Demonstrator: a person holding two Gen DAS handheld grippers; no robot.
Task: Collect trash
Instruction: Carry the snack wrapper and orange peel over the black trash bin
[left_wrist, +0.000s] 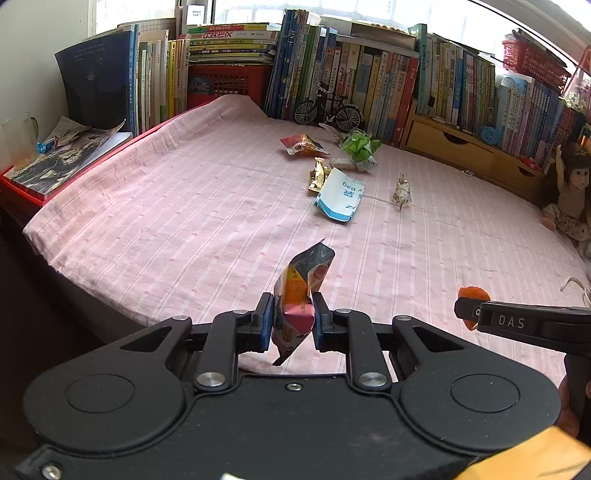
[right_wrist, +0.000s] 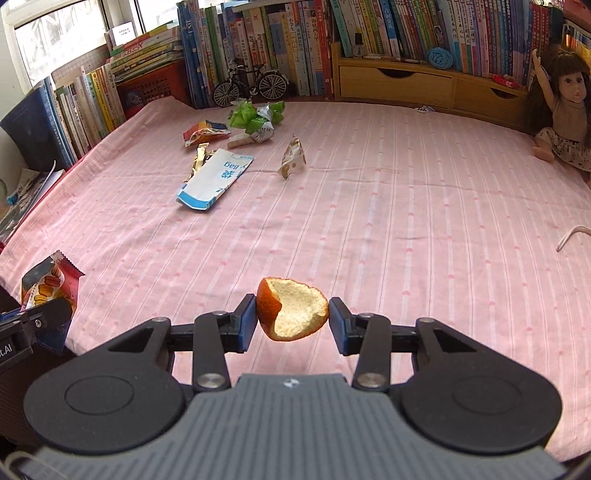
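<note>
Left gripper (left_wrist: 292, 319) has its jaws clamped on a snack wrapper (left_wrist: 301, 295), held above the pink desk (left_wrist: 184, 206). Right gripper (right_wrist: 292, 320) pinches an orange peel (right_wrist: 291, 310). More wrappers (right_wrist: 212, 179) lie around 11 o'clock.

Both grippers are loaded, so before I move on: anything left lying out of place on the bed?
Yes. Litter lies in the far-left area of the pink sheet: a white-and-blue bag, gold foil, a red snack wrapper, a crumpled green wrapper and a small patterned wrapper.
</note>
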